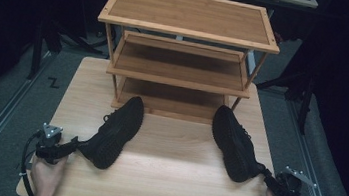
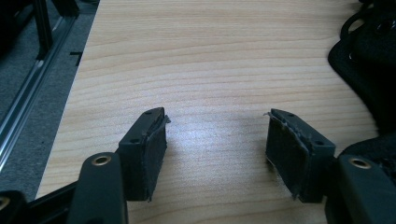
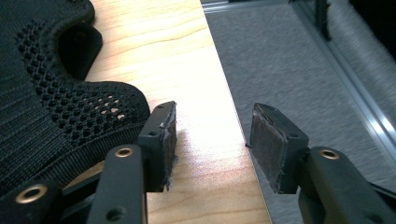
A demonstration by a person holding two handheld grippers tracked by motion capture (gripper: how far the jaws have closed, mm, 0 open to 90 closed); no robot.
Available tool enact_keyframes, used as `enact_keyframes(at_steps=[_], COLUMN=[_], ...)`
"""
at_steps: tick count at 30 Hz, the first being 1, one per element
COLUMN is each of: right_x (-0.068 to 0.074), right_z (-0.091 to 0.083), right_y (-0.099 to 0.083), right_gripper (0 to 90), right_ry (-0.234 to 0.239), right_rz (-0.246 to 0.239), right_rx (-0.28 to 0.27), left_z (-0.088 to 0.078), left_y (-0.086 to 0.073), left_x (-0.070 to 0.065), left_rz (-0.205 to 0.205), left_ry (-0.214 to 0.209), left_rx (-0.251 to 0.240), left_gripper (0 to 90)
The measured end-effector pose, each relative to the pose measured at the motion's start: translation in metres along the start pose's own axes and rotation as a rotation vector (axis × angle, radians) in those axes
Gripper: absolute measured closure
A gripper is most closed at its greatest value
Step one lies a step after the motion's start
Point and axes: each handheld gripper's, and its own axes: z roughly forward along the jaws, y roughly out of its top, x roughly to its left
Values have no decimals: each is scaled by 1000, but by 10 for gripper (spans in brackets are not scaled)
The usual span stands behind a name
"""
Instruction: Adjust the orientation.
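Light wooden rectangular worktop [image 1: 167,178], with a three-tier bamboo shoe rack [image 1: 185,54] standing at its far edge, all tiers bare. In front of the rack, two black mesh lace-up shoes: left shoe [image 1: 114,132] lying angled with its toe toward the rack's lowest shelf, right shoe [image 1: 235,145] likewise, heel toward the near right corner. Left tongs [image 1: 73,145] held low at the near left, just beside the left shoe's heel, jaws standing wide apart over bare wood, gripping nothing. Right tongs [image 1: 267,177] at the near right edge, just beside the right shoe's heel, jaws also well apart and holding nothing, mesh collar lying alongside one jaw in the right gripper view. Judged step: approach to both heels, grasp not yet made. Next move likely calls for sliding each pair of tongs over a heel collar, closing firmly, then lifting toward a shelf.
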Motion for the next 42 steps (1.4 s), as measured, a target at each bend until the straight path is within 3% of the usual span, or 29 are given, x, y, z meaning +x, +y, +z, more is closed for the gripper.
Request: enact_keyframes(at_steps=[4, 8, 15, 27, 32, 37, 40, 41, 42], right_x=[1, 3, 10, 10, 10, 13, 13, 12, 12], right_z=[0, 0, -1, -1, -1, -2, -2, -2, -2], right_y=[0, 0, -1, -1, -1, -2, -2, -2, -2], right_gripper=[510, 512, 529, 529, 529, 561, 561, 561, 561], right_ry=[-5, -19, -52, -50, -51, -29, -27, -27, -26], right_rz=[-8, -25, -81, -91, -91, -117, -116, -116, -116], right_rx=[-2, -5, -17, -19, -19, -19, -18, -19, -19], left_z=[-1, -1, -1, -2, -1, -1, 2, 6, 6], left_y=[0, -1, -1, 0, 9, 22, 28, 33, 33], left_x=[3, 8, 8, 12, 15, 15, 12, 7, 7], left_rz=[-15, -60, -63, -86, -83, -82, -62, -26, -26], left_ry=[-20, -59, -60, -89, -111, -145, -157, -166, -166], left_rx=[-4, -17, -18, -18, -9, -35, -22, -4, -4], left_gripper=[372, 366, 364, 354, 338, 323, 313, 310, 308])
